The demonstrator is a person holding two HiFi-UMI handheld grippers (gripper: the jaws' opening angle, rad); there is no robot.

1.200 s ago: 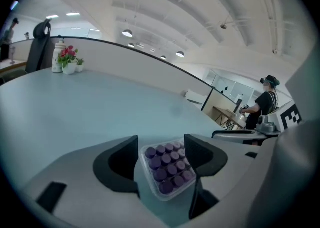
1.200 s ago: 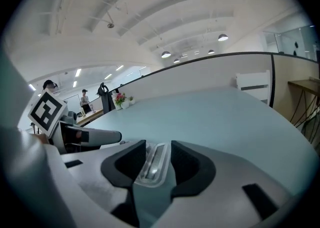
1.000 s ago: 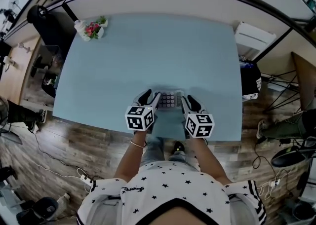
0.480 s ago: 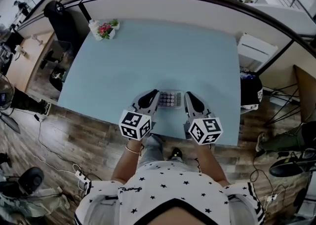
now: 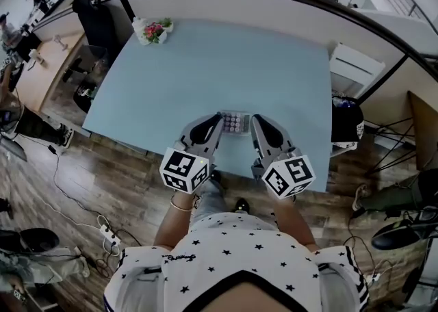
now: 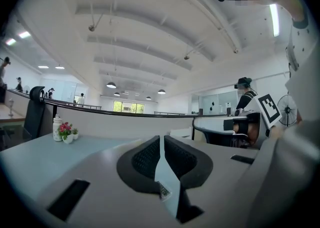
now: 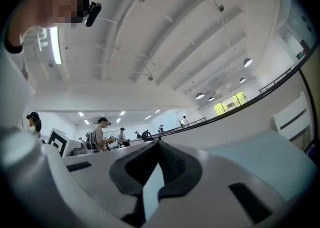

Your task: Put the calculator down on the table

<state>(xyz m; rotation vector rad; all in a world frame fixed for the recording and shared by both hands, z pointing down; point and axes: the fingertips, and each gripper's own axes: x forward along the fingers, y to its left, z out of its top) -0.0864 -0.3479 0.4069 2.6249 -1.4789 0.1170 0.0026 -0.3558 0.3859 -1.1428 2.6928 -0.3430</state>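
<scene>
The calculator point(image 5: 234, 123), small and grey with rows of buttons, hangs above the near edge of the pale blue table point(image 5: 205, 64), level between my two grippers. My left gripper point(image 5: 217, 123) is shut on its left edge and my right gripper point(image 5: 254, 124) on its right edge. In the left gripper view the black pads point(image 6: 147, 158) of the left gripper point(image 6: 162, 157) pinch a thin pale slab, the calculator point(image 6: 167, 184) seen edge-on. The right gripper view shows the same: the right gripper point(image 7: 159, 164) is closed on a pale strip, the calculator point(image 7: 151, 192).
A small pot of pink flowers point(image 5: 153, 31) stands at the table's far left corner. A curved partition wall point(image 5: 260, 3) runs behind the table. A black chair point(image 5: 96, 23) is at the left, a white unit point(image 5: 356, 64) and a black bag point(image 5: 345, 122) at the right.
Both grippers have shut on the calculator's side edges and lifted it off the table, so it and the marker cubes now sit nearer the head camera.
</scene>
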